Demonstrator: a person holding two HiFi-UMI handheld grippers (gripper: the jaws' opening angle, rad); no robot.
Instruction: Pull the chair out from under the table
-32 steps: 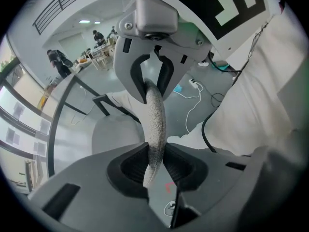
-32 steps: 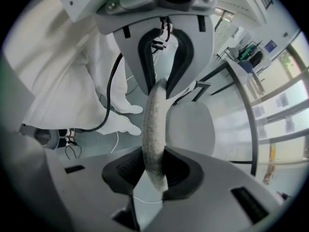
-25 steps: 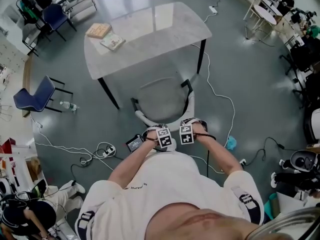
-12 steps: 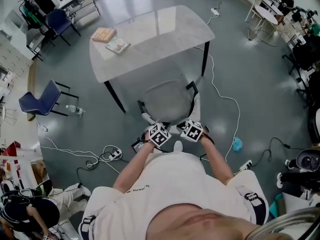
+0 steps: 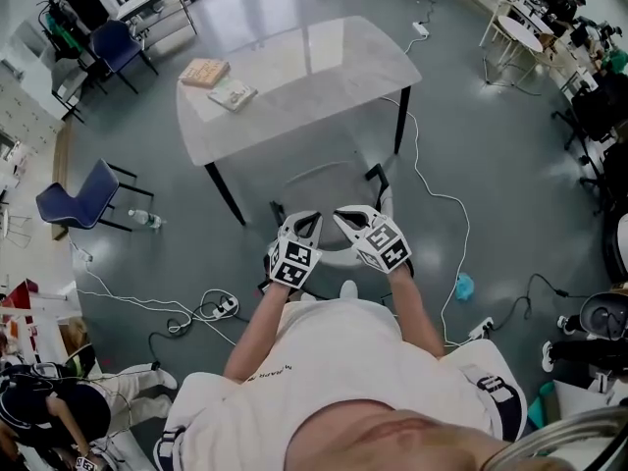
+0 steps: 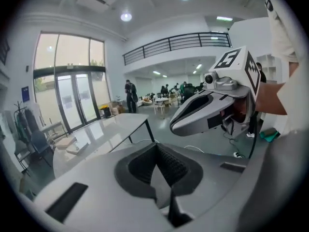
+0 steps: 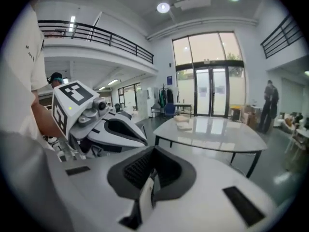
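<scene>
The grey chair (image 5: 329, 192) stands on the floor just in front of the grey table (image 5: 294, 67), its seat mostly out from under the top. Both grippers hang in the air above the chair's near edge, touching nothing. My left gripper (image 5: 310, 220) is shut and empty; in its own view the pads (image 6: 155, 151) meet with nothing between them. My right gripper (image 5: 343, 214) is shut and empty too, close beside the left. Each gripper view shows the other gripper: the right gripper (image 6: 212, 105) and the left gripper (image 7: 99, 122), with the table (image 7: 212, 132) beyond.
Two books (image 5: 204, 72) (image 5: 234, 93) lie on the table's far left corner. A blue chair (image 5: 78, 189) and a bottle (image 5: 142, 219) are at the left. Cables (image 5: 437, 194) and a power strip (image 5: 221, 305) lie on the floor around the person's feet.
Both grippers left the chair's back edge, rose and turned to point forward, and their jaws closed. The chair stays where it was.
</scene>
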